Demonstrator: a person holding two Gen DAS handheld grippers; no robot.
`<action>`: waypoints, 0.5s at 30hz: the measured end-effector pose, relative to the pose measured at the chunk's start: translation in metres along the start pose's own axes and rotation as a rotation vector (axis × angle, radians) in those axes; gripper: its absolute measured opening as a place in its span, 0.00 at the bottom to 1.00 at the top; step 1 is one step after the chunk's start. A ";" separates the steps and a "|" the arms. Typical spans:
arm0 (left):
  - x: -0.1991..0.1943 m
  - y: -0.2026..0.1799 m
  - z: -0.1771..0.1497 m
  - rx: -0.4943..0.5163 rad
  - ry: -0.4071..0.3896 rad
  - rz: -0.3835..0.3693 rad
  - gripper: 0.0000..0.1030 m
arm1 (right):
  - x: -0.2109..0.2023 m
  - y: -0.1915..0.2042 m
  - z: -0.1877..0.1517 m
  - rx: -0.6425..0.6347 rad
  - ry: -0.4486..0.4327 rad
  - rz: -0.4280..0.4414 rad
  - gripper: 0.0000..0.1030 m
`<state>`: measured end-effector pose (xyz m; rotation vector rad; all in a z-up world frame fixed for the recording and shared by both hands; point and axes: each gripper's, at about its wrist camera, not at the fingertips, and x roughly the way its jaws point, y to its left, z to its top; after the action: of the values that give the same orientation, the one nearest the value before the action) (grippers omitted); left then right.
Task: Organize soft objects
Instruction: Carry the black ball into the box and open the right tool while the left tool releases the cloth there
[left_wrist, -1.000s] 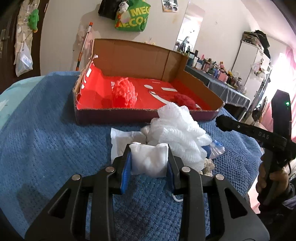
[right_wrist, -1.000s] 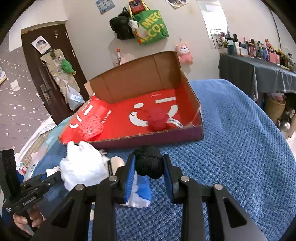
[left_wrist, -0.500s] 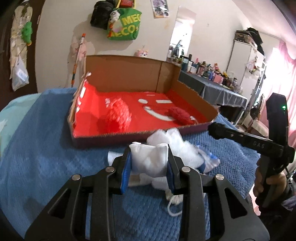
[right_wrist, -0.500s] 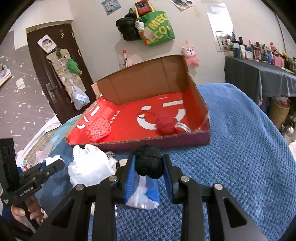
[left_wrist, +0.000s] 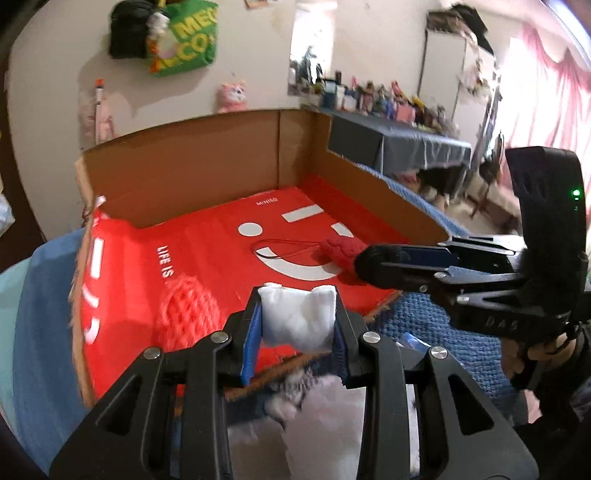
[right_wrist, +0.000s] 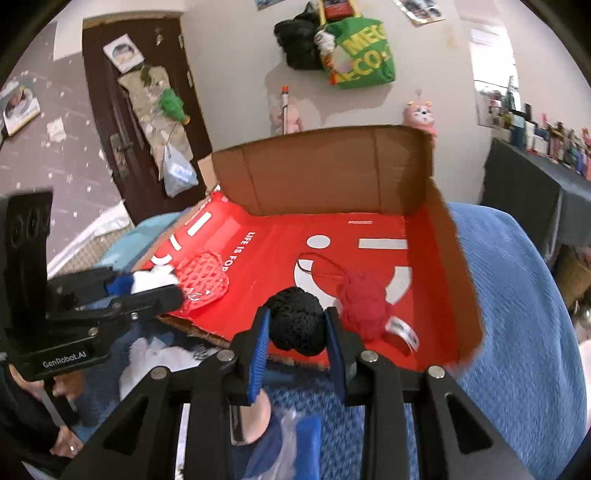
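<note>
My left gripper (left_wrist: 298, 321) is shut on a small white cloth pad (left_wrist: 297, 318), held over the near edge of the cardboard box (left_wrist: 207, 170) with its red floor. My right gripper (right_wrist: 297, 326) is shut on a black knitted ball (right_wrist: 295, 323), also over the box's near edge. Inside lie a coral mesh pouf (left_wrist: 186, 314) at the left and a dark red knitted ball (right_wrist: 364, 310) with a cord at the right. In the left wrist view the right gripper (left_wrist: 373, 264) reaches in from the right, beside the red ball (left_wrist: 340, 254).
The box stands on a blue textured blanket (right_wrist: 517, 314). A white mesh pouf (right_wrist: 155, 358) and a blue-and-white packet (right_wrist: 295, 443) lie on it before the box. A dark-draped table (left_wrist: 399, 144) with small items stands behind, and a green bag (right_wrist: 362, 51) hangs on the wall.
Both grippers have risen and moved forward from the pile on the blanket to the box's near edge, each still holding its object. The white pouf now lies below and behind them.
</note>
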<state>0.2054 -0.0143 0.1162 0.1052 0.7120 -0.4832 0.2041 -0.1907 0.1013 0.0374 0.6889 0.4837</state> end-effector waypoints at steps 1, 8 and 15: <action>0.004 -0.001 0.003 0.020 0.010 0.002 0.30 | 0.007 -0.001 0.003 -0.012 0.016 0.006 0.31; 0.037 -0.007 0.012 0.125 0.115 0.007 0.30 | 0.034 -0.003 0.012 -0.112 0.100 0.039 0.31; 0.066 0.001 0.007 0.130 0.223 -0.018 0.30 | 0.054 -0.003 0.016 -0.176 0.150 0.037 0.31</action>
<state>0.2537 -0.0406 0.0783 0.2784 0.9002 -0.5400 0.2508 -0.1678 0.0804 -0.1537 0.7915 0.5849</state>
